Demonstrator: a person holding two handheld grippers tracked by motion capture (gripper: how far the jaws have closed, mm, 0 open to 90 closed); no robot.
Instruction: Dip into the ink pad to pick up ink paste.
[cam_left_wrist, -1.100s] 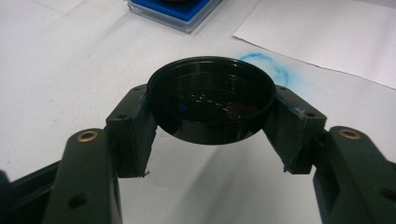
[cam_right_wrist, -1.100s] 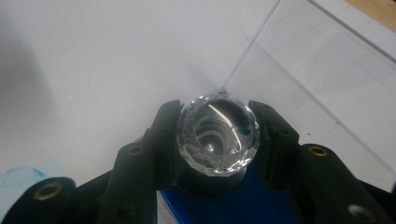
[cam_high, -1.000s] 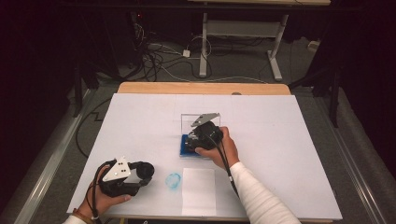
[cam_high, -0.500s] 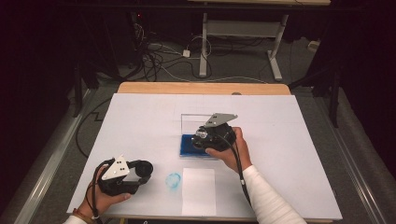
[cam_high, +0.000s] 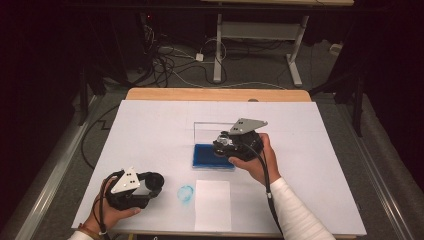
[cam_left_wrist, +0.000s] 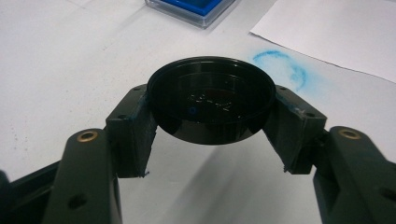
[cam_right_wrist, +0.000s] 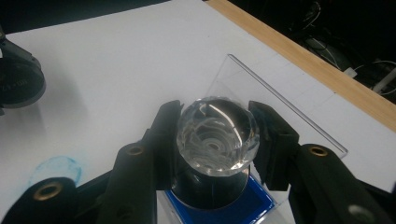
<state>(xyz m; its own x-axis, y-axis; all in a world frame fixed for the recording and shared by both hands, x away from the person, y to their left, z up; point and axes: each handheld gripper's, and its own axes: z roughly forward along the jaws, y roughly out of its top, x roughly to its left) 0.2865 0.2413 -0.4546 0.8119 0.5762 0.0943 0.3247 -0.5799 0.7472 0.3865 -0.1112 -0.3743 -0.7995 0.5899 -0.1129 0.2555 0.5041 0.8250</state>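
Right gripper (cam_high: 226, 145) lifts the clear-topped stamp (cam_right_wrist: 217, 135) off the blue ink pad (cam_high: 212, 157).

Since 1 second ago it has risen and shifted right; the left gripper (cam_left_wrist: 210, 109) kept still, clamped on a black cap (cam_left_wrist: 211, 105).
The right gripper view shows the jaws pressed on the stamp's faceted knob, the pad directly beneath it.
The stamp's printing face is hidden.
A blue ring print (cam_high: 185, 193) lies between the 2 grippers.
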